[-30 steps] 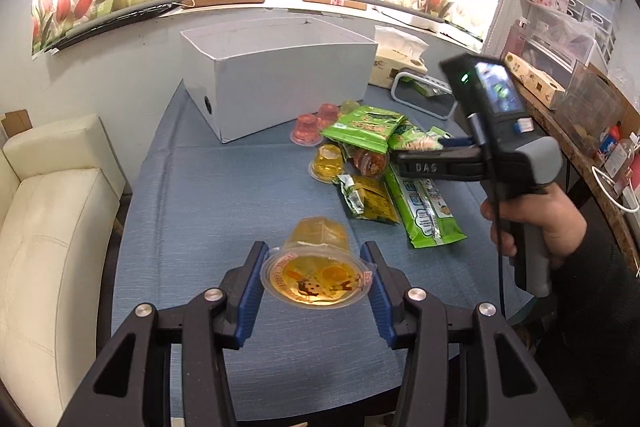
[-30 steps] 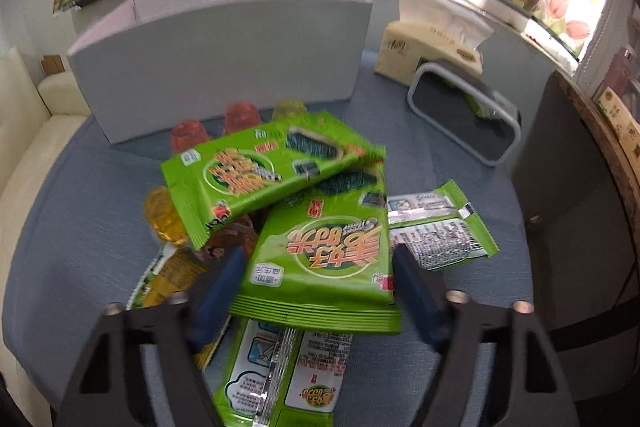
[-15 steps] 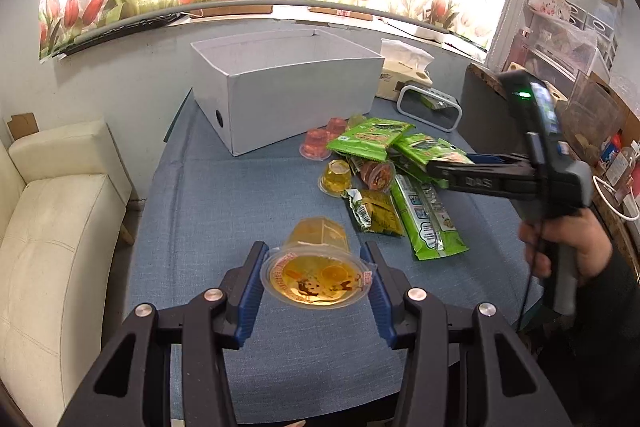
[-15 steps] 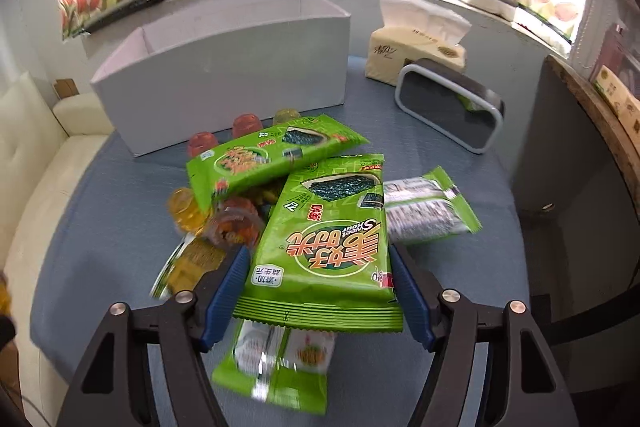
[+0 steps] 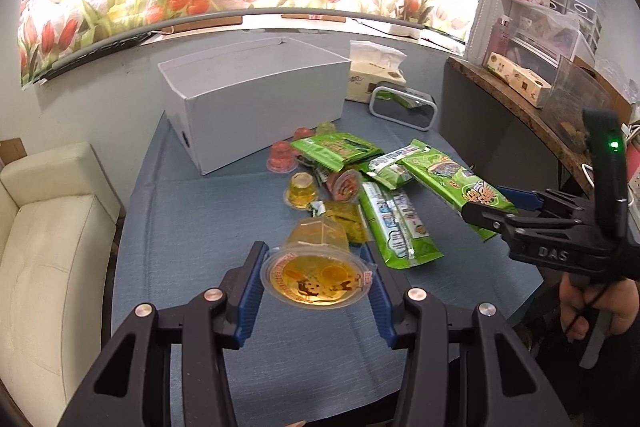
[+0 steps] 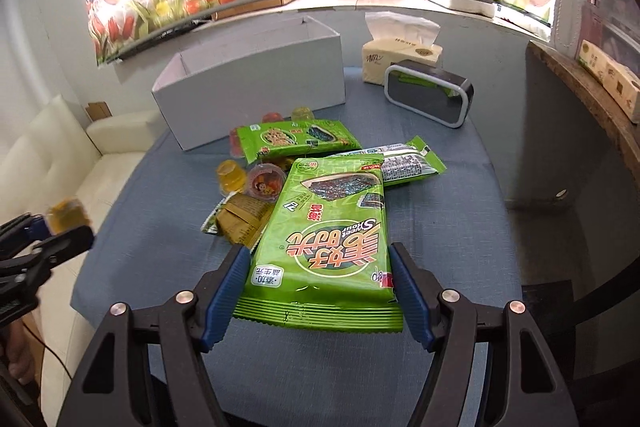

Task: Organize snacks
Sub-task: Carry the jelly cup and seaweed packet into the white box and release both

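Since a second ago I have pulled my right gripper (image 6: 318, 293) back from the snack pile and lifted the green seaweed packet (image 6: 326, 239) off it; the packet now hangs over the blue tabletop (image 5: 192, 227), well short of the white box (image 5: 256, 107). Its jaws pinch the packet across its width near the crimped end. My left gripper (image 5: 314, 287) keeps its jaws closed on the orange jelly cup (image 5: 316, 277), also held above the table, nearer me than the box. The risks, as I judge them: the slick film could slide out of the right grip, since most of the packet's length juts out unsupported. The cup is caught under its thin rim, so a tilt may pop it free. With both loads heading for the box, the grippers could collide.
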Available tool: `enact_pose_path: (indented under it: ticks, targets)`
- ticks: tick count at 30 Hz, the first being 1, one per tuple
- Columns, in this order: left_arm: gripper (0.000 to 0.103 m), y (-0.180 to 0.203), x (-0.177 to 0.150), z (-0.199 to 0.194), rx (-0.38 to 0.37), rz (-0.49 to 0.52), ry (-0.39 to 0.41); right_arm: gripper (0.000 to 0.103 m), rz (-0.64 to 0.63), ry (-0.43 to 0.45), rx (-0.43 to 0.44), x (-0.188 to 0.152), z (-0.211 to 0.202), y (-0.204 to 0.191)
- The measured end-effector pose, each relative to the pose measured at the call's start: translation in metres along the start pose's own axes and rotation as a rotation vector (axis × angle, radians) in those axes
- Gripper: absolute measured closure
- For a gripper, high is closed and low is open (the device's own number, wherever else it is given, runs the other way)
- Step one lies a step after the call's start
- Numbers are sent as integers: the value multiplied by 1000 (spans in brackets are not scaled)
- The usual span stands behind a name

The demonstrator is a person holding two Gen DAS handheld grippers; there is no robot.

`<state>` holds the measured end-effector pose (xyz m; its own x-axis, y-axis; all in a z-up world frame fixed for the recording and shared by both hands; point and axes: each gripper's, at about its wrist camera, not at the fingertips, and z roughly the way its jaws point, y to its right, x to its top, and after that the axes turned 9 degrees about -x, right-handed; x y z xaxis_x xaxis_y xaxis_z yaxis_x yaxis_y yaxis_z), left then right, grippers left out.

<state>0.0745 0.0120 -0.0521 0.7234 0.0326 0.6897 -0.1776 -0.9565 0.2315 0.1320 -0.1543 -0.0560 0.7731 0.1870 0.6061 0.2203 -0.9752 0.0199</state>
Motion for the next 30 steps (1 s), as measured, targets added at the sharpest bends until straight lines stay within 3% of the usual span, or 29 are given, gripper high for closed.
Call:
enact_pose_path:
  ticks: [8, 15, 22, 30]
  targets:
    - [51, 2, 31, -3, -2, 22, 41, 28, 0, 75, 35, 31, -27, -2]
    - [51, -31, 96, -1, -6, -35, 140, 28, -79, 174, 55, 90, -22, -27]
    - [51, -91, 169, 24, 30, -100, 196, 28, -140, 216, 84, 165, 13, -61]
    - [51, -157, 229, 84, 3, -164, 187, 28, -136, 154, 139, 241, 87, -84]
